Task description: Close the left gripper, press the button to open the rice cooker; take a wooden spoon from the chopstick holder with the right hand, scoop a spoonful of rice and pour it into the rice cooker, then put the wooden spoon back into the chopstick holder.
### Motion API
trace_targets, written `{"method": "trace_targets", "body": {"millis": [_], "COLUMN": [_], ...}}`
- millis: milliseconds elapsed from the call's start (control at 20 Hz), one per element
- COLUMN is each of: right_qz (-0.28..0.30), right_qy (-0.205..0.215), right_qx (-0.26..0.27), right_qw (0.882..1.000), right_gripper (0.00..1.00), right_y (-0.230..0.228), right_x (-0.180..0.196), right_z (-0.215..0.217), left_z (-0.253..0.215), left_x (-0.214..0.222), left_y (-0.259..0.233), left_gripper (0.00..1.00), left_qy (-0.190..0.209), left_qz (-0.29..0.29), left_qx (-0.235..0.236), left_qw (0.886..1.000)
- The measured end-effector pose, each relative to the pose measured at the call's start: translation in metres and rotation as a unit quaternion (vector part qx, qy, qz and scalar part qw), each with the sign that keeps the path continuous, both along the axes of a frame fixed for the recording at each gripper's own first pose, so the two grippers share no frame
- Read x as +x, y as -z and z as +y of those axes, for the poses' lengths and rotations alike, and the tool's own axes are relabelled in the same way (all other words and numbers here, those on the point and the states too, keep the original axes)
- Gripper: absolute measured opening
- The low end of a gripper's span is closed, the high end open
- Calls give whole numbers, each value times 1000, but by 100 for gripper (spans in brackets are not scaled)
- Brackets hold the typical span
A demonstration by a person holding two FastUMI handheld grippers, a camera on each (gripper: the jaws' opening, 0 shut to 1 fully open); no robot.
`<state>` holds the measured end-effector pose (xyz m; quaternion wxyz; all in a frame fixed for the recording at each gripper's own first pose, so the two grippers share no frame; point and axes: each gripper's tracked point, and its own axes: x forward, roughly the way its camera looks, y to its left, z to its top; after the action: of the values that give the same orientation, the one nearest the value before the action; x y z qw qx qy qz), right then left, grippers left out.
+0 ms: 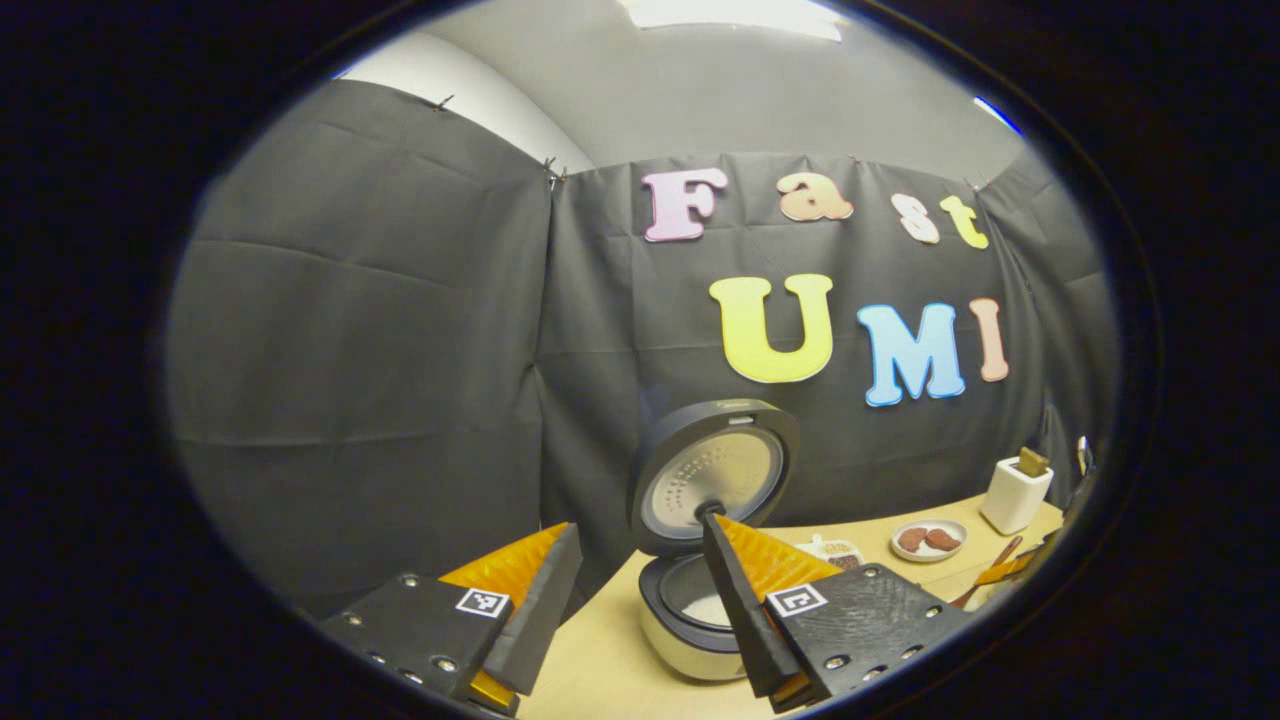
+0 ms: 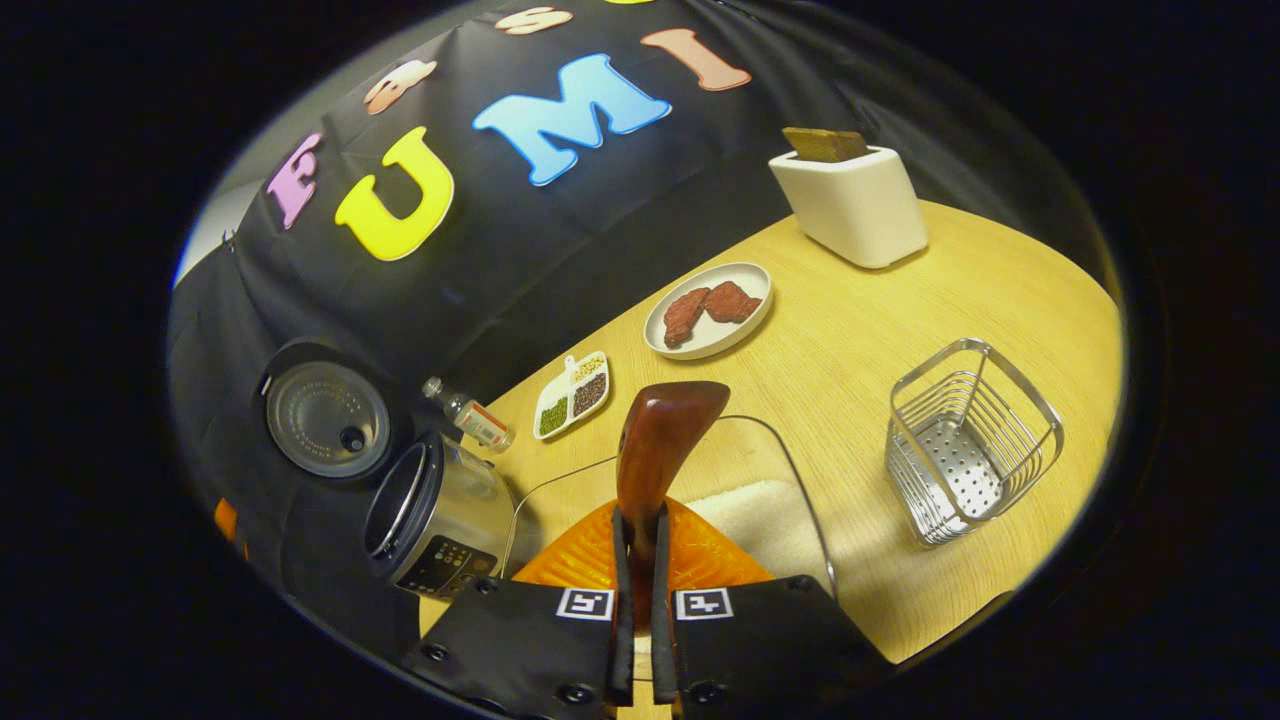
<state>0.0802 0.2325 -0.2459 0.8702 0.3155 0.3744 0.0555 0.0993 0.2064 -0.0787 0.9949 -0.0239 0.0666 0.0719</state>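
Your right gripper (image 2: 640,560): clamped on wooden spoon (image 2: 660,440), handle running up-frame. Rice cooker (image 2: 435,515): lid up, lower left. Left gripper (image 1: 640,580): fingers parted.

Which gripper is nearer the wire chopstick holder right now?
Right. The right gripper, shut on the wooden spoon, sits beside the chopstick holder; the left gripper is over by the rice cooker.

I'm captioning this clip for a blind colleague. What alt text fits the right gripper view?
The right gripper is shut on a wooden spoon, held over a clear container of rice on a wooden table. The open rice cooker stands at left, a wire chopstick holder at right.
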Motion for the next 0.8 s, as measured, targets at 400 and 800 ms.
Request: {"method": "trace_targets", "body": {"millis": [400,800], "right_qz": [10,-6], "right_qy": [49,31], "right_qx": [107,172], "right_qw": [993,985], "right_gripper": [8,8], "right_y": [-48,-99], "right_x": [18,41], "right_z": [-16,24], "left_z": [-7,8], "left_x": [2,-2], "left_y": [-3,-4], "left_gripper": [77,78], "left_qy": [0,-10], "left_qz": [-8,-11], "left_qx": [-5,-5], "left_qw": [1000,1000]}}
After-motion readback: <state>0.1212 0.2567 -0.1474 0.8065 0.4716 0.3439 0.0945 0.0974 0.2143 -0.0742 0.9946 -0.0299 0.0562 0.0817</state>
